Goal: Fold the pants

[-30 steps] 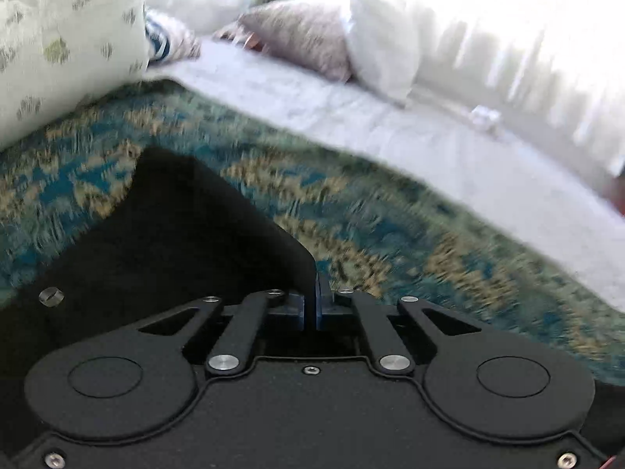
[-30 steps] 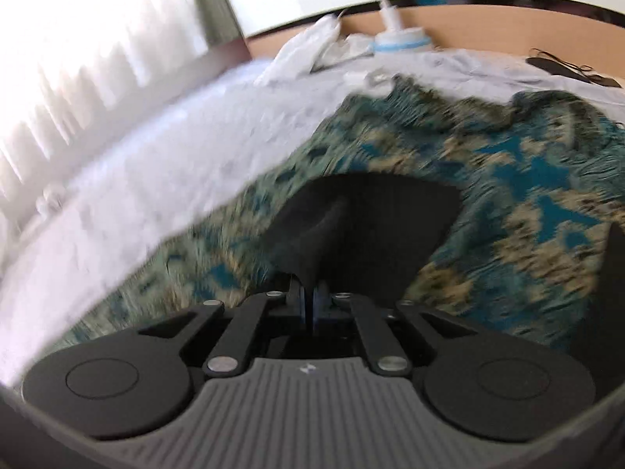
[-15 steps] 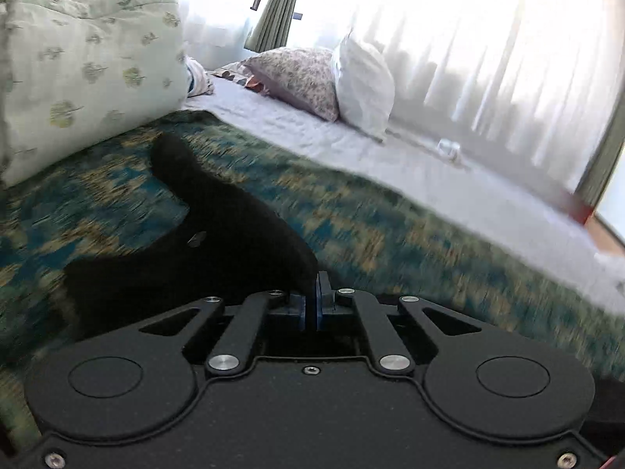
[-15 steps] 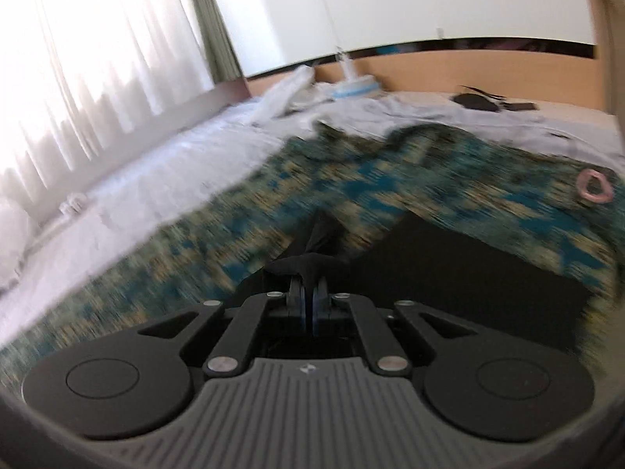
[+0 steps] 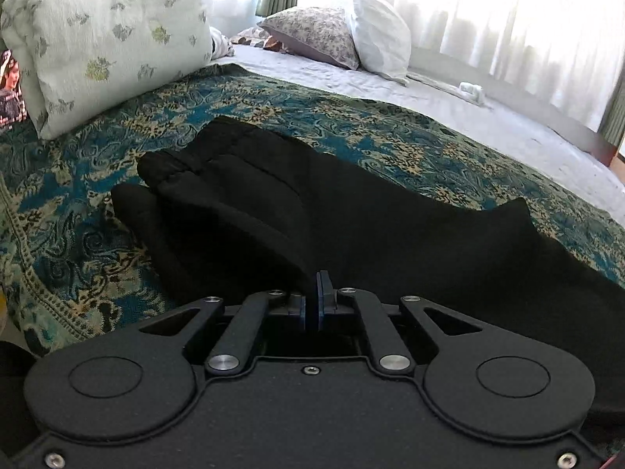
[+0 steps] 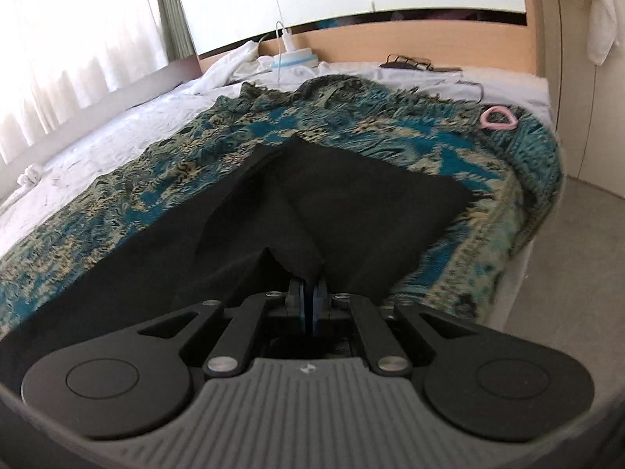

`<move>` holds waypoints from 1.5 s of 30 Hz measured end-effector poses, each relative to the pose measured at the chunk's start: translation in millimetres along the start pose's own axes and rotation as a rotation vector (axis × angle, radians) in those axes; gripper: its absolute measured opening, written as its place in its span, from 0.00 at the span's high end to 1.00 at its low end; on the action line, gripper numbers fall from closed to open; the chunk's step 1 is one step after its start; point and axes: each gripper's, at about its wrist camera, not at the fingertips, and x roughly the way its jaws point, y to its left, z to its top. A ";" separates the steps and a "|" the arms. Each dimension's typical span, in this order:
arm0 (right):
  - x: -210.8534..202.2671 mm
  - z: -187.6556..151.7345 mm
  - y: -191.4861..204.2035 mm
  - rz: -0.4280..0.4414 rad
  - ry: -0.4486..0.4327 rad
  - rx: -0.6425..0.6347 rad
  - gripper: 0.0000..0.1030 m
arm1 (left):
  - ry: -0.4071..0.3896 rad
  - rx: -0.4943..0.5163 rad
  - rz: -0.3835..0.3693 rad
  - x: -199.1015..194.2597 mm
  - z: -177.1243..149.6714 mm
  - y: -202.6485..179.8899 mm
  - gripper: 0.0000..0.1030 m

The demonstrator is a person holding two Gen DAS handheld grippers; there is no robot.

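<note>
black pants [image 5: 351,211] spread on a patterned blanket [image 5: 97,179] covering a bed, seen from both ends. stage of task, as judged from the layout: early to middle; the garment lies lengthwise with one layer apparently drawn over another, the gathered waistband end visible toward the pillow [image 5: 105,39] in the left view and the leg end [image 6: 371,195] lying flat near the blanket's fringed edge in the right view; crosswise folds appear not yet made, and ridges in the cloth remain to be smoothed. left claw [image 5: 317,293]: blue pads pressed together with no visible gap, a fold of the black cloth pinched between them and rising as a ridge from the tips. right claw [image 6: 310,293]: pads likewise nearly closed, gripping a peaked tuck of the same cloth, which is lifted slightly off the blanket. a pink ring [image 6: 498,117] lies on the blanket's far corner, well apart from the pants.
</note>
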 end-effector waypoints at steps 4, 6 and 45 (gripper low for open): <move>-3.4 -6.3 -1.6 -0.062 -0.051 -0.114 0.82 | 0.009 0.039 0.015 6.3 -6.8 -5.2 0.92; -0.6 -9.4 1.1 -0.113 -0.079 -0.195 0.74 | -0.003 0.063 0.027 8.0 -9.7 -7.5 0.92; -30.9 2.8 17.7 0.142 -0.237 -0.139 0.23 | -0.063 0.145 0.034 -9.8 -16.9 3.2 0.41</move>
